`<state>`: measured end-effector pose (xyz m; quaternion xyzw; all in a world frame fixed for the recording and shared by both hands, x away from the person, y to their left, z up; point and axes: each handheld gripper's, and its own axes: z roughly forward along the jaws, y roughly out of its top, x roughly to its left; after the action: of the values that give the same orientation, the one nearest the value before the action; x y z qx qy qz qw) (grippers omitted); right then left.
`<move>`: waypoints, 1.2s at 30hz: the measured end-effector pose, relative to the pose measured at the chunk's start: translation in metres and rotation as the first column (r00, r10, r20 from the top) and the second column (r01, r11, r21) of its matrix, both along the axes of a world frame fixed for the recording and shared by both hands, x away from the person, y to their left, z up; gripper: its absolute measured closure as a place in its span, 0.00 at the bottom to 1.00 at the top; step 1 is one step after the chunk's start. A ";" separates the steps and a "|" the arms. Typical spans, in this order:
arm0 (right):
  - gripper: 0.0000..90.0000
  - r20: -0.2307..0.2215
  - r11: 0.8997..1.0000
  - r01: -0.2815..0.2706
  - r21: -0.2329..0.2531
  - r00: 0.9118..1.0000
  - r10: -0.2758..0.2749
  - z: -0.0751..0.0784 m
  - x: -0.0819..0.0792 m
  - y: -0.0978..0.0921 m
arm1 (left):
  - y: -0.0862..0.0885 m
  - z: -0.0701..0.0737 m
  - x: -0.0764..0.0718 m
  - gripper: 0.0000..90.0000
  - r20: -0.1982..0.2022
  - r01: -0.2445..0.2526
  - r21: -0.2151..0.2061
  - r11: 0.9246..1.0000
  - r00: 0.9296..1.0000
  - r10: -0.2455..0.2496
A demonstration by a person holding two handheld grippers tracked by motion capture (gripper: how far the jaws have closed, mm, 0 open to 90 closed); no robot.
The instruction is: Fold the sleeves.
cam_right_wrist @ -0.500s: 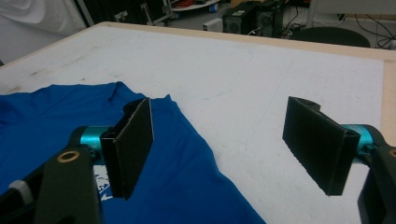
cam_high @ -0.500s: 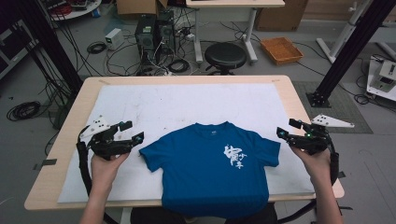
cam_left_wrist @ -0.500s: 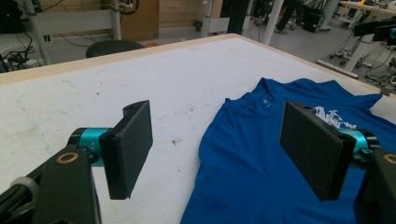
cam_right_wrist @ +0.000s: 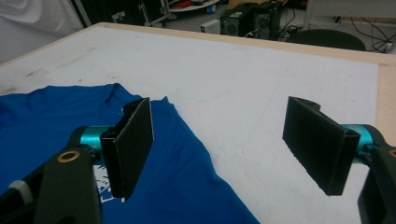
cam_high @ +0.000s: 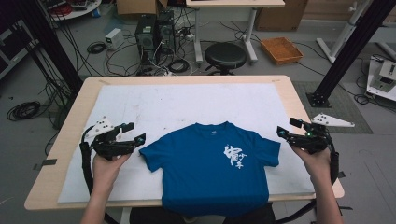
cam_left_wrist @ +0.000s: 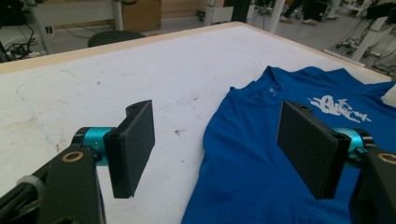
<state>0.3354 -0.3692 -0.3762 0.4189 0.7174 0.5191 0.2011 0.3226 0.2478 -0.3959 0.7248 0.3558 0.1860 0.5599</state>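
We have the blue T-shirt (cam_high: 212, 170) lying flat and face up on the white mat (cam_high: 187, 102), at the near side of it, with its hem hanging just over the near edge of the table (cam_high: 74, 98) and its white print (cam_high: 235, 156) toward our right sleeve. Nothing about the shirt looks folded yet: both sleeves are spread out and the collar points away from us, so we judge the work to be at its very start, with every fold left to do. Our left gripper (cam_high: 135, 133) hovers just beside the shirt's left sleeve, jaws released and wide apart, gripping nothing; in the left gripper view the shirt (cam_left_wrist: 280, 154) lies under the right-hand jaw. Our right gripper (cam_high: 289, 127) sits just off the shirt's right sleeve, likewise spread wide and empty. Neither gripper touches the cloth as far as we can tell. What remains, we think, is to close on the 2 sleeves and begin folding.
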 end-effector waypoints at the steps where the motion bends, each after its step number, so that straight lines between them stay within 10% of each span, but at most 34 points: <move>1: 0.27 0.000 1.000 0.000 0.000 1.000 0.000 0.000 0.000 0.000 | 0.000 0.000 0.000 0.31 -0.001 0.003 0.000 1.000 1.000 -0.003; 25: 0.27 -0.005 1.000 0.002 -0.006 1.000 -0.002 0.000 0.001 0.002 | 0.001 -0.025 0.006 0.44 -0.093 0.017 0.038 0.999 0.996 -0.013; 36: 0.27 -0.006 1.000 0.006 -0.011 1.000 -0.006 -0.002 0.002 0.002 | 0.006 -0.040 0.011 0.60 -0.271 -0.034 0.070 0.997 0.961 0.052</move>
<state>0.3374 -0.3668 -0.3781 0.4214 0.7196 0.5133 0.2028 0.3338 0.2540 -0.4359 0.7533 0.4389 0.1081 0.4778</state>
